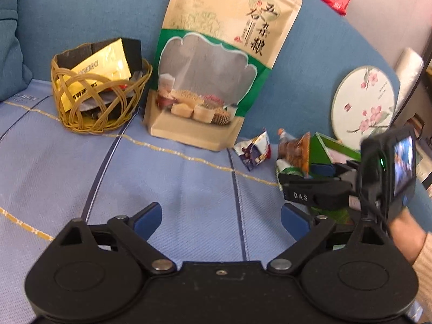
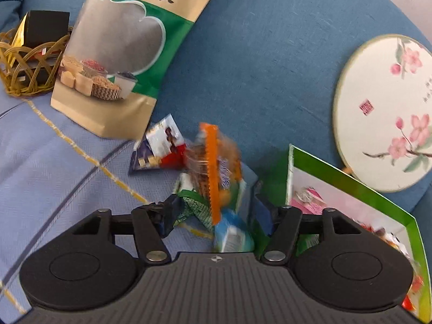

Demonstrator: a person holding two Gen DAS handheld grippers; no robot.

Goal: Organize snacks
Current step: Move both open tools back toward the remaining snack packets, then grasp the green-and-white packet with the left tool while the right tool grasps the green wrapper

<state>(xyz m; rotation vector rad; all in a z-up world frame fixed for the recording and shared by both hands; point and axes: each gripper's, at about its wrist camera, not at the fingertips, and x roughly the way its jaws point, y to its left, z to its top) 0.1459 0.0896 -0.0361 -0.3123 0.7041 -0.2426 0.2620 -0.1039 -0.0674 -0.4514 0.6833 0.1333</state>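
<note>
Blue-padded fingers of the right gripper point(image 2: 213, 213) stand spread around a blurred cluster of small snack packets point(image 2: 213, 178) on the sofa seat point(image 2: 67, 162), and whether the pads touch the wrappers is hard to make out; the left gripper point(image 1: 221, 220) holds its fingers wide over bare cushion. At 10 o'clock of the packets stand a tall grain pouch point(image 2: 121, 43), its top cut off, and a wicker basket point(image 2: 27, 62) holding dark and gold packets. A green box point(image 2: 351, 205) lies at 3 o'clock, partly hidden behind the gripper, with a round floral fan point(image 2: 383, 113) beyond.
</note>
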